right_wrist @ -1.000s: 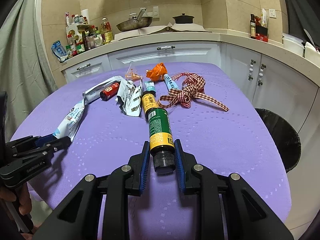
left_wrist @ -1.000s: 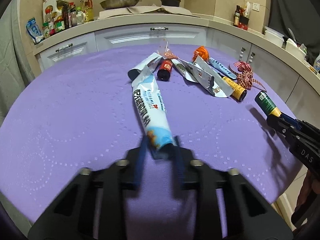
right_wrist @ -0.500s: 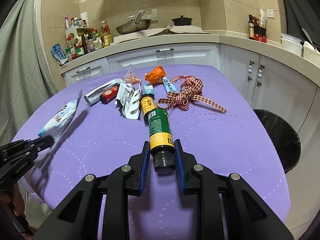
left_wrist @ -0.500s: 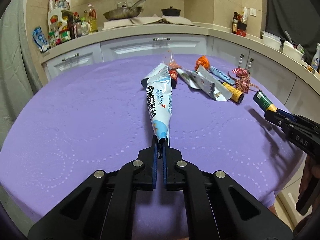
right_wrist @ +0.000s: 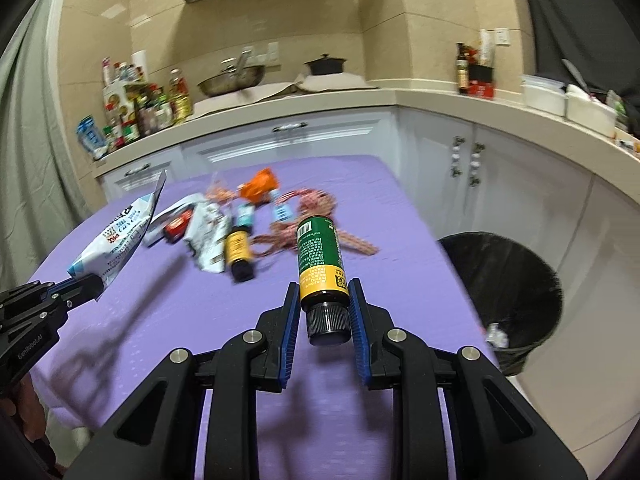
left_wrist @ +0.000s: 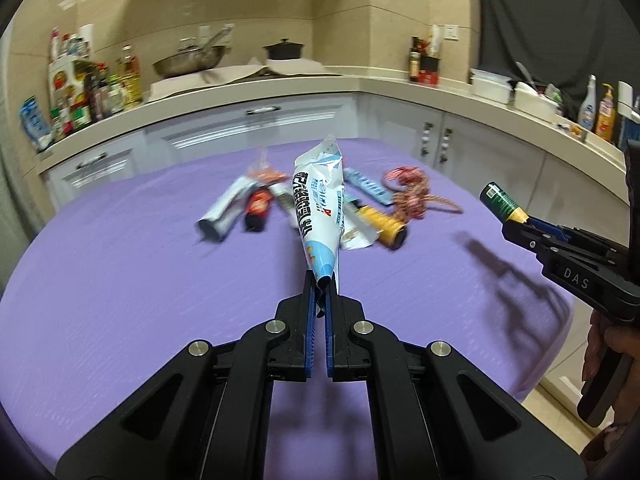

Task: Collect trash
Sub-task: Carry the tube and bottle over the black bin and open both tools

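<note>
My left gripper (left_wrist: 319, 280) is shut on the bottom end of a white and blue snack wrapper (left_wrist: 320, 208), which stands up above the purple table (left_wrist: 120, 300); the same wrapper (right_wrist: 116, 240) and left gripper (right_wrist: 86, 282) show at the left of the right wrist view. My right gripper (right_wrist: 323, 294) is shut on a green and yellow bottle (right_wrist: 320, 256) with a black cap, held off the table. That bottle (left_wrist: 500, 202) and right gripper (left_wrist: 516, 226) appear at the right of the left wrist view. A black-lined trash bin (right_wrist: 504, 284) stands on the floor right of the table.
More trash lies mid-table: a yellow bottle (right_wrist: 239, 250), a red can (left_wrist: 258, 206), a silver wrapper (right_wrist: 208, 236), an orange wrapper (right_wrist: 260, 184), a blue tube (left_wrist: 366, 186), a checked ribbon (left_wrist: 412, 192). White cabinets (right_wrist: 288, 136) and a cluttered counter ring the table.
The left gripper closed on the wrapper's end and lifted it off the table until it stands upright. The right gripper rose with the green bottle and shifted toward the bin side.
</note>
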`<state>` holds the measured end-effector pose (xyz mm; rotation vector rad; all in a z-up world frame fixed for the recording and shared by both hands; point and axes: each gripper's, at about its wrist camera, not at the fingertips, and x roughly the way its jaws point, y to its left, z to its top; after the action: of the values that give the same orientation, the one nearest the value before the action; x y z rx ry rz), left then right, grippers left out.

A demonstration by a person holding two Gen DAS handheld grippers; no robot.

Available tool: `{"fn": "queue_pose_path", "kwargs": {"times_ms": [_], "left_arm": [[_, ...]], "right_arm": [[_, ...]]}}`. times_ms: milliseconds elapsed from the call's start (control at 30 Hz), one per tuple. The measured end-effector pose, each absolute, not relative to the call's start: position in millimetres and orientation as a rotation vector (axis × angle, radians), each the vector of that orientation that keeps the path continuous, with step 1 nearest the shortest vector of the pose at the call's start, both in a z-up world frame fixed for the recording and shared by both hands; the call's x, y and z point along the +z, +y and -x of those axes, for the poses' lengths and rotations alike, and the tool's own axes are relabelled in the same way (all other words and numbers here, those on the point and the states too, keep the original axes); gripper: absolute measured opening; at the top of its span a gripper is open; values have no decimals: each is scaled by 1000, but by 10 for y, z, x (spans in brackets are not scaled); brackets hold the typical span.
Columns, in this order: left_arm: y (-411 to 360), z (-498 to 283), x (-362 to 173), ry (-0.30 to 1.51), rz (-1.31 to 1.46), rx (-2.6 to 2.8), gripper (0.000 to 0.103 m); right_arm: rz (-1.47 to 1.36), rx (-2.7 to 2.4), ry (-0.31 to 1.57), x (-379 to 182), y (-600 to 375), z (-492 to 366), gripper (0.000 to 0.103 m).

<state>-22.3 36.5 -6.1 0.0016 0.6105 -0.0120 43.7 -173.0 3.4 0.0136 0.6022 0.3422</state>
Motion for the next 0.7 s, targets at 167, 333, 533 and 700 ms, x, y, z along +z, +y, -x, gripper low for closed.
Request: {"fn": "queue_pose_path", "kwargs": {"times_ms": [167, 333, 533, 700], "left_arm": [[61, -26, 13, 589, -25, -82, 4], [-391, -319, 114, 558, -75, -174, 4], [-961, -685, 174, 546, -138, -281, 4], [-1321, -966, 152, 547, -182, -321, 4]], "right_arm": [[-30, 246, 573, 117, -2087, -531, 25], [-44, 143, 545, 189, -2468, -695, 25], [-64, 55, 521, 233, -2833, -960, 25], [-71, 16, 512, 230, -3006, -1157, 25]]}}
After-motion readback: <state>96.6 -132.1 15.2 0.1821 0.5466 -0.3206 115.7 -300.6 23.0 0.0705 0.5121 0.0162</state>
